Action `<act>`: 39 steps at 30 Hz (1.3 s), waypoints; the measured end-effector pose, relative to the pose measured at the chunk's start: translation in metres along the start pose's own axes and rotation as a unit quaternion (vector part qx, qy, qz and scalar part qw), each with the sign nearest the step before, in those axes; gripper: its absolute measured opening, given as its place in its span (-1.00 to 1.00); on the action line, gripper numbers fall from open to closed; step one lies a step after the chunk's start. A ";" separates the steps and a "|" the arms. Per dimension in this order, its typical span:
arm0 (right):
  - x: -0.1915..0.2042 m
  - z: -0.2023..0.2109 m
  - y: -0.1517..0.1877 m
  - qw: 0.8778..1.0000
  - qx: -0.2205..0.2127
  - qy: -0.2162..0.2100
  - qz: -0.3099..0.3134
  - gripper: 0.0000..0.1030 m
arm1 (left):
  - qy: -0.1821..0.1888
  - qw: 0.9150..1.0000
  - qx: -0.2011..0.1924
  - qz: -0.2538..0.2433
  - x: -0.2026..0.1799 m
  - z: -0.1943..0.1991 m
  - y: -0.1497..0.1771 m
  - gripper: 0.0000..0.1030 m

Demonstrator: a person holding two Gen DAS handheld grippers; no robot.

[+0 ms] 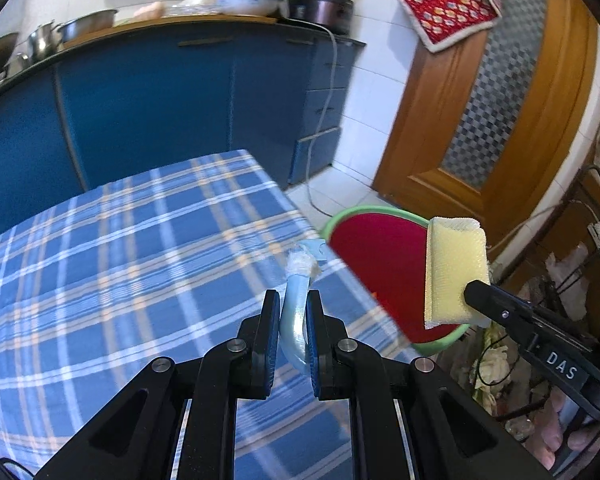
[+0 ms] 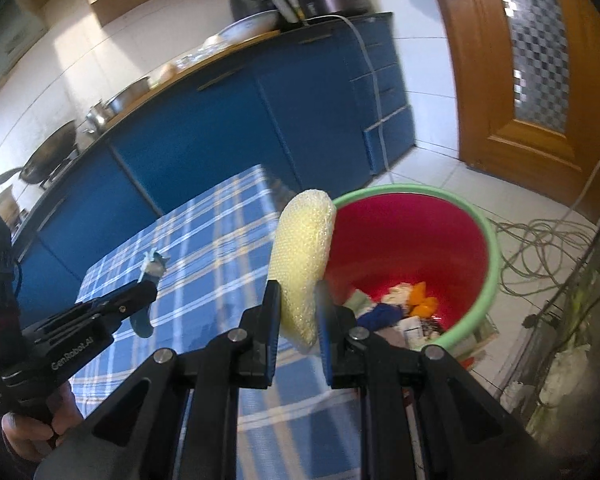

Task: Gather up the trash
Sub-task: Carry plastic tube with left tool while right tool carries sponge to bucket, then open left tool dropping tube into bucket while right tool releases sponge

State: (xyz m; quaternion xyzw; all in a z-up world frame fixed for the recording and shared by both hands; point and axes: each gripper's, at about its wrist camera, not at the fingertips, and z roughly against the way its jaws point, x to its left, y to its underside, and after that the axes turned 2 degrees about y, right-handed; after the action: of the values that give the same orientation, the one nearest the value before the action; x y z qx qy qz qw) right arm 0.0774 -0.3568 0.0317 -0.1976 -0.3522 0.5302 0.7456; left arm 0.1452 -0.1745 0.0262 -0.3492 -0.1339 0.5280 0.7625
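My left gripper [image 1: 293,300] is shut on a crumpled pale blue wrapper [image 1: 296,312] and holds it above the blue plaid tablecloth [image 1: 120,260], near the table's right edge. It also shows in the right wrist view [image 2: 150,280], with the wrapper [image 2: 152,264] sticking out. My right gripper [image 2: 298,292] is shut on a yellow sponge [image 2: 304,256] and holds it over the near rim of the red bin with a green rim [image 2: 488,280]. The bin holds several pieces of trash [image 2: 404,308]. In the left wrist view the sponge [image 1: 454,272] hangs over the bin [image 1: 380,264].
The bin stands on the tiled floor beside the table's right edge. Blue kitchen cabinets [image 1: 160,100] with pots on top lie behind the table. A wooden door [image 1: 500,100] is at the right. Loose cables [image 2: 540,248] and a cluttered rack [image 1: 572,280] lie right of the bin.
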 end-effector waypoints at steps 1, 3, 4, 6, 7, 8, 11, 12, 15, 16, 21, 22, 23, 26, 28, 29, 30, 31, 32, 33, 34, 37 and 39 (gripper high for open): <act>-0.004 -0.001 0.000 1.000 0.000 0.004 -0.003 -0.62 | 0.003 1.000 0.002 -0.004 -0.005 -0.004 -0.001 -0.75; -0.016 -0.004 -0.001 1.000 0.002 0.013 -0.012 -0.62 | 0.008 1.000 0.006 -0.011 -0.015 -0.010 -0.001 -0.75; -0.021 -0.005 0.000 1.000 0.003 0.016 -0.016 -0.61 | 0.010 1.000 0.008 -0.014 -0.019 -0.013 -0.002 -0.75; -0.032 -0.009 0.000 0.999 0.008 0.024 -0.025 -0.61 | 0.014 1.000 0.012 -0.020 -0.026 -0.018 -0.002 -0.75; -0.036 -0.012 0.000 0.999 0.010 0.026 -0.029 -0.61 | 0.016 1.000 0.013 -0.023 -0.029 -0.020 -0.003 -0.75; -0.040 -0.014 0.000 0.999 0.012 0.029 -0.033 -0.61 | 0.018 0.999 0.015 -0.026 -0.033 -0.024 -0.003 -0.75; -0.054 -0.023 -0.002 0.998 0.024 0.037 -0.040 -0.57 | 0.021 0.999 0.021 -0.035 -0.042 -0.031 -0.005 -0.75; -0.058 -0.026 -0.003 0.998 0.027 0.041 -0.043 -0.54 | 0.022 0.999 0.022 -0.037 -0.045 -0.034 -0.005 -0.75; -0.068 -0.029 -0.005 0.997 0.030 0.049 -0.050 -0.49 | 0.027 0.998 0.025 -0.044 -0.051 -0.040 -0.007 -0.75; -0.071 -0.028 -0.006 0.997 0.029 0.050 -0.054 -0.49 | 0.030 0.998 0.025 -0.046 -0.054 -0.042 -0.007 -0.75; -0.084 -0.020 -0.008 0.996 0.017 0.050 -0.068 -0.43 | 0.040 0.997 0.030 -0.058 -0.066 -0.054 -0.008 -0.75; -0.085 -0.019 -0.008 0.996 0.015 0.050 -0.070 -0.42 | 0.042 0.997 0.032 -0.060 -0.068 -0.056 -0.009 -0.75; -0.088 -0.017 -0.008 0.996 0.013 0.050 -0.073 -0.42 | 0.046 0.996 0.035 -0.063 -0.071 -0.060 -0.009 -0.75; -0.093 -0.013 -0.008 0.995 0.008 0.051 -0.081 -0.42 | 0.053 0.995 0.040 -0.069 -0.078 -0.070 -0.010 -0.75; -0.096 -0.011 -0.008 0.995 0.006 0.052 -0.086 -0.42 | 0.058 0.995 0.044 -0.073 -0.082 -0.078 -0.010 -0.74; -0.097 -0.010 -0.007 0.995 0.005 0.051 -0.089 -0.42 | 0.063 0.994 0.048 -0.076 -0.085 -0.082 -0.010 -0.73; -0.097 -0.010 -0.007 0.995 0.005 0.051 -0.090 -0.42 | 0.065 0.994 0.050 -0.077 -0.087 -0.086 -0.010 -0.74; -0.097 -0.009 -0.007 0.995 0.005 0.051 -0.089 -0.42 | 0.066 0.994 0.051 -0.077 -0.088 -0.088 -0.011 -0.68; -0.097 -0.009 -0.006 0.995 0.005 0.052 -0.089 -0.42 | 0.064 0.993 0.053 -0.078 -0.089 -0.091 -0.011 -0.62; -0.096 -0.009 -0.006 0.995 0.006 0.052 -0.088 -0.42 | 0.061 0.994 0.055 -0.077 -0.089 -0.093 -0.011 -0.42; -0.096 -0.009 -0.005 0.995 0.007 0.053 -0.087 -0.42 | 0.059 0.994 0.055 -0.075 -0.089 -0.094 -0.011 -0.18; -0.094 -0.007 -0.004 0.995 0.007 0.053 -0.084 -0.42 | 0.052 0.995 0.047 -0.073 -0.086 -0.089 -0.010 -0.07; -0.092 -0.005 -0.003 0.995 0.005 0.053 -0.083 -0.41 | 0.045 0.995 0.045 -0.075 -0.083 -0.083 -0.008 -0.07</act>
State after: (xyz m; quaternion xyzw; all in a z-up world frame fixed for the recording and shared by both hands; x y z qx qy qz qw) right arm 0.0654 -0.4427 0.0019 -0.1917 -0.3248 0.4574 0.8053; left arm 0.1647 -0.2835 -0.0145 -0.3272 -0.1011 0.4583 0.8202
